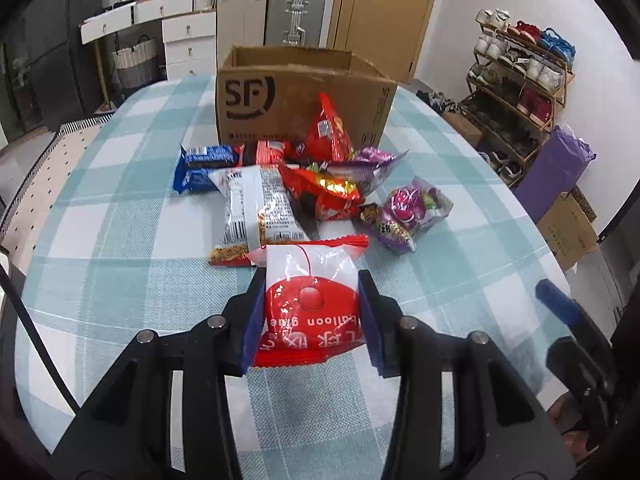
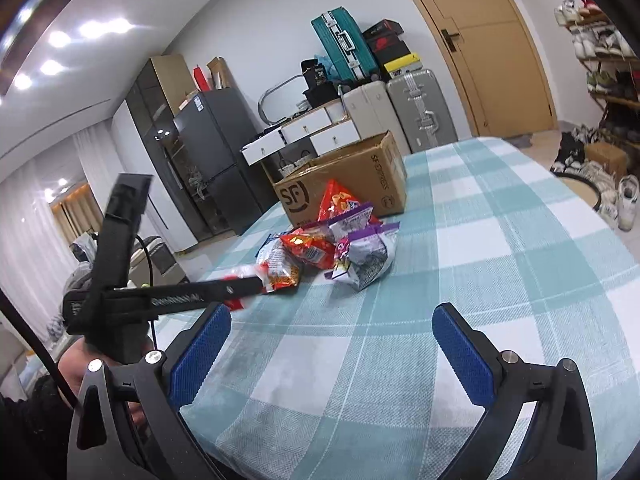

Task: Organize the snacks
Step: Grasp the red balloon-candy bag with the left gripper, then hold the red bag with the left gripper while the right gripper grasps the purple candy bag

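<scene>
My left gripper (image 1: pixel 311 304) is shut on a red and white snack packet (image 1: pixel 310 280), its blue pads pressing both sides, just above the checked tablecloth. Ahead lies a pile of snacks: a white and silver bag (image 1: pixel 256 204), a blue packet (image 1: pixel 202 168), red bags (image 1: pixel 330 132) and purple bags (image 1: pixel 408 208). Behind the pile stands an open cardboard box (image 1: pixel 300 92). In the right wrist view my right gripper (image 2: pixel 328 344) is open over bare cloth with nothing between its fingers. The left gripper's arm (image 2: pixel 180 300) crosses at the left, with the snack pile (image 2: pixel 324 248) and the box (image 2: pixel 352 176) beyond.
The round table's checked cloth (image 2: pixel 500 240) stretches right of the pile. A shoe rack (image 1: pixel 520 80), a purple bag (image 1: pixel 556 172) and a carton (image 1: pixel 568 228) stand off the table's right side. Suitcases (image 2: pixel 416 108), drawers and a fridge (image 2: pixel 212 152) line the far wall.
</scene>
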The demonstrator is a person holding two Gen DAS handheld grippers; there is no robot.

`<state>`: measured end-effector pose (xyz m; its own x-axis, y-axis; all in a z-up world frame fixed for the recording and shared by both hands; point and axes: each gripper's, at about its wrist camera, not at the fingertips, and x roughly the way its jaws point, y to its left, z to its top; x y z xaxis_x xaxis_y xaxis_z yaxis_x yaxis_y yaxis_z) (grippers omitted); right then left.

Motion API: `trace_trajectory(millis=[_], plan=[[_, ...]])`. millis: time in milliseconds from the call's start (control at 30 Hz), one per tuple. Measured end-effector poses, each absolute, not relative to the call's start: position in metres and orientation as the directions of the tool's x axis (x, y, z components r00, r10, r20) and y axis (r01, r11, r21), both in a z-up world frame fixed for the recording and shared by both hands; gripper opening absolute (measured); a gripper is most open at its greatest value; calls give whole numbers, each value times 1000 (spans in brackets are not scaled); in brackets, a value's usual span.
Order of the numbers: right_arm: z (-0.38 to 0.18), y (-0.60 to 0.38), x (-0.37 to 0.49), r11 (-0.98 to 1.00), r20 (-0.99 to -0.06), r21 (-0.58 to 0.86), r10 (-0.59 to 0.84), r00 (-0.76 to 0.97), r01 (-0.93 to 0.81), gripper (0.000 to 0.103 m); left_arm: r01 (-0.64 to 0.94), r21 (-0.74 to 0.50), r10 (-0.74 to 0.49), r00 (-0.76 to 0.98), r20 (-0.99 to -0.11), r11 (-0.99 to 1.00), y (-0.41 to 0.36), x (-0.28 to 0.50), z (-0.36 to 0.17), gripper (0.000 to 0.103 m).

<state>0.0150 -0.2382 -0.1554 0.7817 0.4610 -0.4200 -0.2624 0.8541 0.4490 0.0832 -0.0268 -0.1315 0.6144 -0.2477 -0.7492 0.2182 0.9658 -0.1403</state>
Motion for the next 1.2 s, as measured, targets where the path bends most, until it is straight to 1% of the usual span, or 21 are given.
trace_trajectory(millis=[167,467,600,700,967,1033,1200], plan=[[-158,-237,22,850,-445,465,465,765,-246,102,222,-118,-236,642,-729,968,-19,63,-125,40],[-145,-235,44,849,-476,467,477,739,-247,102,210,-163,-264,666,-698,964,8,57,-124,40],[-144,-231,71,860,-519,452,469,715,-236,102,217,-193,-290,666,-688,957,16,60,-128,40],[-146,-229,92,864,-570,457,468,676,-213,102,229,-188,-294,666,-686,955,18,60,-131,40],[-157,-223,141,877,-640,440,458,617,-194,102,231,-226,-322,649,-689,947,23,76,-143,40],[-164,-225,154,865,-646,466,475,598,-184,102,232,-227,-324,645,-692,946,23,79,-146,40],[-177,-221,180,862,-665,480,478,573,-163,102,232,-245,-337,627,-703,941,23,87,-154,40]])
